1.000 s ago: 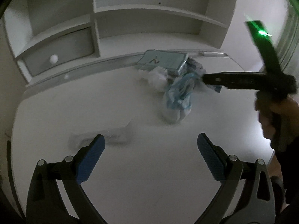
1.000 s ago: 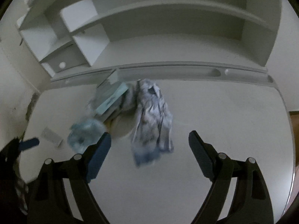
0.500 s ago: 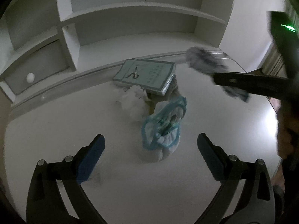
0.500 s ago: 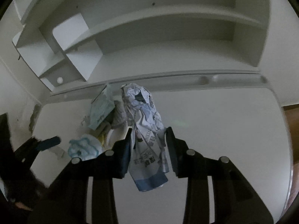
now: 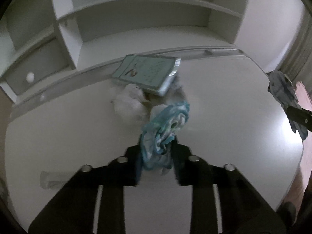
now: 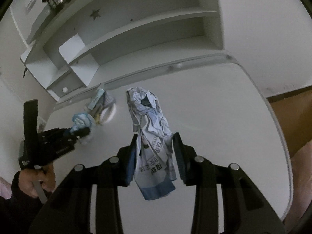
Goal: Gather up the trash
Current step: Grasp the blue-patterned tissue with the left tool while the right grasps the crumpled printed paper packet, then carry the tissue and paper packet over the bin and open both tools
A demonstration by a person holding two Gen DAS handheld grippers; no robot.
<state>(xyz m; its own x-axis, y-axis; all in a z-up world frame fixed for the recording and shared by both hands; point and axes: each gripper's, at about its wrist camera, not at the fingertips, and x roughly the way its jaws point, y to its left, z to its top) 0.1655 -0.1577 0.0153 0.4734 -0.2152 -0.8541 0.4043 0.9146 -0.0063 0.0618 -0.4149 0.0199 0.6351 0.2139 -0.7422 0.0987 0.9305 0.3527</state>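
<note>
My left gripper is shut on a crumpled blue-and-white wrapper on the white desk. My right gripper is shut on a crumpled printed paper wrapper and holds it above the desk; it also shows at the right edge of the left wrist view. A white crumpled tissue lies beside the blue-and-white wrapper. The left gripper also shows in the right wrist view, closed on the blue wrapper.
A pale green book lies behind the trash, partly over it. A flat clear wrapper lies at the desk's left. White shelves with a small drawer stand at the back. A tape roll lies near the book. Brown floor lies right of the desk.
My left gripper moved forward and closed on the blue-and-white wrapper. My right gripper closed on the printed paper wrapper, lifted it and carried it right.
</note>
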